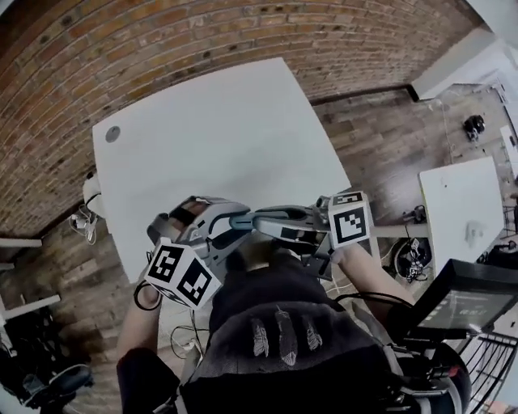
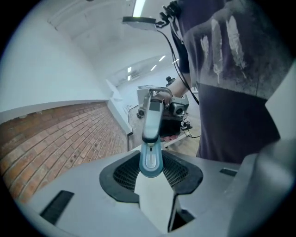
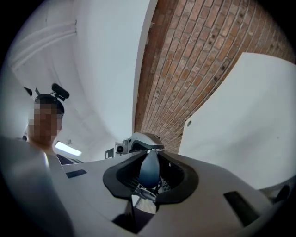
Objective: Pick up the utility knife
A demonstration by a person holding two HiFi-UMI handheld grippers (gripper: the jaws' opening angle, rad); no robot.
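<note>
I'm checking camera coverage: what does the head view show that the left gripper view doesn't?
Only the head view: the left gripper seen from outside, with its marker cube.
Only the left gripper view: a ceiling light, and the blue end of the utility knife held between that gripper's own fingers.
Both: the knife spanning across to the right gripper, the brick floor and the person's feather-print shirt.

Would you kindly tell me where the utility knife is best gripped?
Probably at the rounded teal end of the utility knife, coming in along its length with the jaws on either side, as the left gripper does: the body is long and slim.
</note>
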